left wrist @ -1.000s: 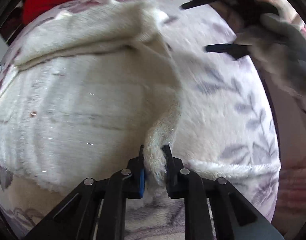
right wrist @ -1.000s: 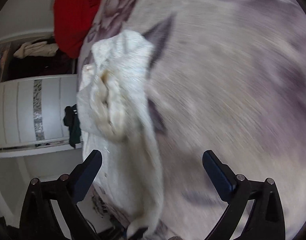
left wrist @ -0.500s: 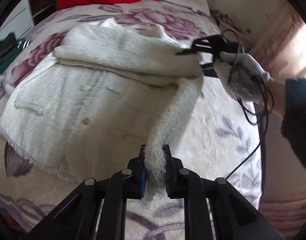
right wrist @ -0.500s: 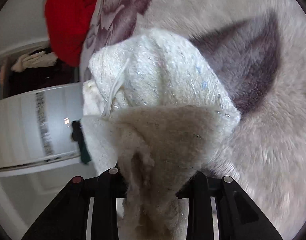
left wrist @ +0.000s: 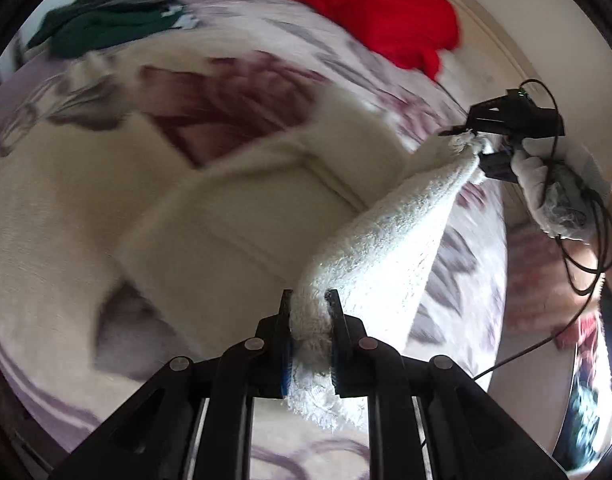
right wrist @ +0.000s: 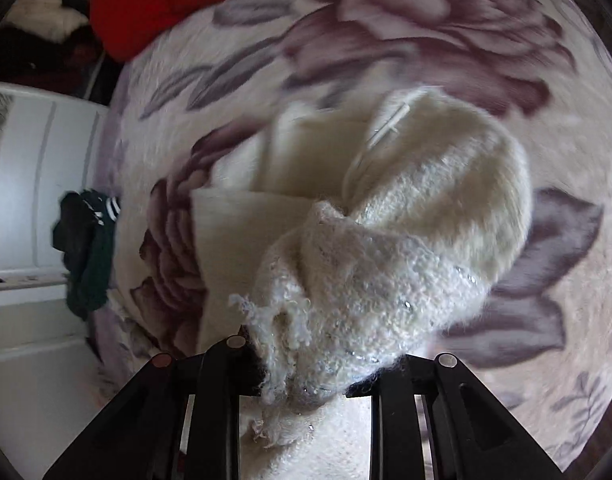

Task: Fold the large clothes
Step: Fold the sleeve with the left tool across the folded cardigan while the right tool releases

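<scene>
Plush floral blanket (left wrist: 234, 92) — fuzzy cream garment (left wrist: 385, 236)

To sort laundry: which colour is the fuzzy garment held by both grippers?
Cream white fuzzy garment, clearest in the right wrist view.

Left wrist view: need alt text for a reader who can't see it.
The left gripper is shut on a strip of fuzzy cream garment, pulled taut across to the right gripper, held by a gloved hand. The rest lies folded on a floral blanket, with a red cloth and a green cloth behind.
</scene>
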The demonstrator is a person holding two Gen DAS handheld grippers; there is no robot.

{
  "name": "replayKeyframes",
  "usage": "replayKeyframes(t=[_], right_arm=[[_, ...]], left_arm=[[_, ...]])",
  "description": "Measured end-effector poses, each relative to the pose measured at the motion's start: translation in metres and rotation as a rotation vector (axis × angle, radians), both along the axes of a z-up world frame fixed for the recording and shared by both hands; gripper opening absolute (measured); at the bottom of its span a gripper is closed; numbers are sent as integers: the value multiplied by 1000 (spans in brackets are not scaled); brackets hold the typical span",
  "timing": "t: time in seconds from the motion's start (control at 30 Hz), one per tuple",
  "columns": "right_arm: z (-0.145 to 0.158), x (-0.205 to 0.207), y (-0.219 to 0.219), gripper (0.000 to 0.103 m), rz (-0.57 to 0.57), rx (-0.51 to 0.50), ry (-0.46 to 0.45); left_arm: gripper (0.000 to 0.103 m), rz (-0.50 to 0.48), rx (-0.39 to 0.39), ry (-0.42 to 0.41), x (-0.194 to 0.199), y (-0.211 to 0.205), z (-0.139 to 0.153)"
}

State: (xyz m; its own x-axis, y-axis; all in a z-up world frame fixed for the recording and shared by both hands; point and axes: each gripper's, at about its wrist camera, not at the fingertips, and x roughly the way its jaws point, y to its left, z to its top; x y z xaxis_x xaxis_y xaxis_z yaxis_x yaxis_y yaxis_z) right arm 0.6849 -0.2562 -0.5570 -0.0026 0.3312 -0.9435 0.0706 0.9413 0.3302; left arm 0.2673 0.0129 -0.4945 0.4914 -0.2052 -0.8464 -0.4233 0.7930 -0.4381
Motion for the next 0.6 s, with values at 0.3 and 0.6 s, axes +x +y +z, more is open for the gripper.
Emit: replayKeyframes(t=[0.3,0.6], right_arm=[[-73,7,163,36,105,-243,83],[-17,-12,102,87,32,262,83]], left_arm=[[13,113,-129,118,-8,101,-85],[50,80,-269,154,3,147,-72]])
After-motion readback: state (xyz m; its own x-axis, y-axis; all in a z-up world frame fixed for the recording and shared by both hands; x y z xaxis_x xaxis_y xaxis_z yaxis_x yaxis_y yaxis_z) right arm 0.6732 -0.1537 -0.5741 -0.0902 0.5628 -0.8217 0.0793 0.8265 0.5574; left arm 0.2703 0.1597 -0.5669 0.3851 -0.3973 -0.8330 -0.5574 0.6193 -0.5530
